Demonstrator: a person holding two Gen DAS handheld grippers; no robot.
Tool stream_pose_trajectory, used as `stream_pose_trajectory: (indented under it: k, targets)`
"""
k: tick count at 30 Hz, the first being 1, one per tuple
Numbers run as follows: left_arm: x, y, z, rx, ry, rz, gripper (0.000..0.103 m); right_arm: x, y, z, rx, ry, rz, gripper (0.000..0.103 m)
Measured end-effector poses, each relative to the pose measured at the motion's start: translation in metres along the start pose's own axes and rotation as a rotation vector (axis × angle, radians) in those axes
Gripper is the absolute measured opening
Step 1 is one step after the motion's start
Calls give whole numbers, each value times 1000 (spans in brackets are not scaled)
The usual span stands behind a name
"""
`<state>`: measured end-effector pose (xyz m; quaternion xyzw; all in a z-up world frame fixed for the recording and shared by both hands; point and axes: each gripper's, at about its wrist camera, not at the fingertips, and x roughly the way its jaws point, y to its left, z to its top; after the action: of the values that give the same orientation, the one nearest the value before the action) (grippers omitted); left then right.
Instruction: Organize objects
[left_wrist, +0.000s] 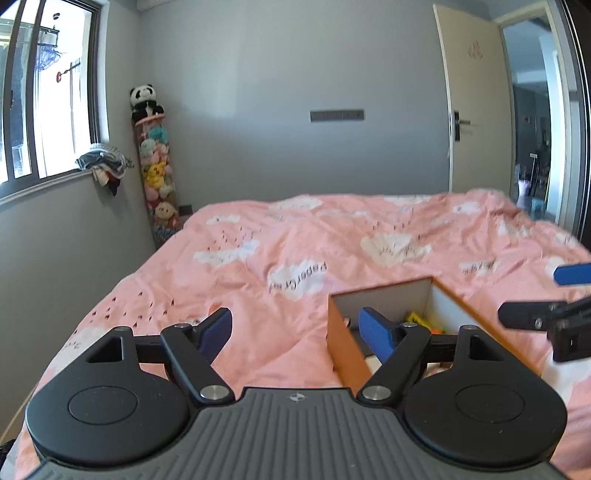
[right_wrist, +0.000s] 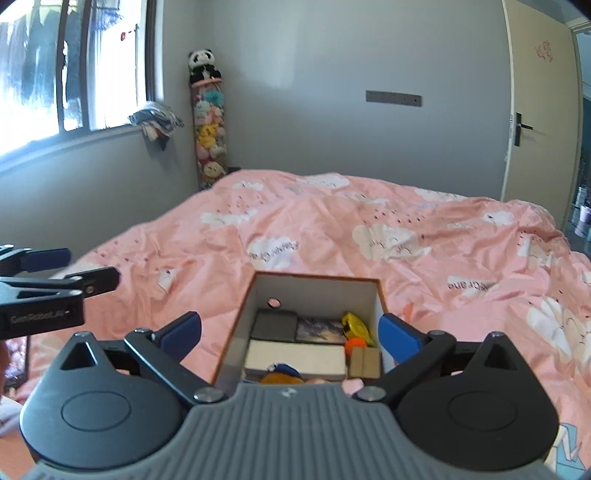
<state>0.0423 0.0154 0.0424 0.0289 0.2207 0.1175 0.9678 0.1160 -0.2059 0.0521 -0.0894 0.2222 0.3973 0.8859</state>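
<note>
An open wooden box (right_wrist: 314, 280) with white inner walls lies on the pink bed, also seen in the left wrist view (left_wrist: 347, 343). Inside it are a dark grey block (right_wrist: 275, 325), a white flat box (right_wrist: 295, 358), a picture card (right_wrist: 321, 330), a yellow item (right_wrist: 354, 325), an orange ball (right_wrist: 355, 342), a small cardboard box (right_wrist: 365, 363) and a plush toy (right_wrist: 282, 374) at the near edge. My right gripper (right_wrist: 290, 332) is open and empty, hovering over the box. My left gripper (left_wrist: 297, 334) is open and empty, left of the box, its right finger (left_wrist: 375, 332) over the box's left wall.
The pink cloud-print duvet (left_wrist: 295, 251) covers the bed. A tall tube of plush toys (left_wrist: 159, 173) topped by a panda stands in the corner. Clothes (left_wrist: 103, 162) lie on the windowsill. A door (left_wrist: 476, 110) stands open at the right.
</note>
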Motion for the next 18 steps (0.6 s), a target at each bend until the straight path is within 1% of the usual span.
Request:
stream_pose_trajectory:
  k: [2,5,9,12,18]
  targets:
    - [4,4,-6,-12,45,-3,91,7,0,-2,-14,33,-44,102]
    - [16,7,-14,-41,132,-34,91,19,-2,-9,-34,101,-88,102]
    - [23,6,-27,-56,216,-58,91,34,-4,-21,-23,179,-67,102]
    - [25,1,-36,-57,254,-69,91,41,-3,-32,-5,221,-60,102]
    - [39,-6,-53,-98,365,-112,91,55,-9,-53,68,310,-43,102]
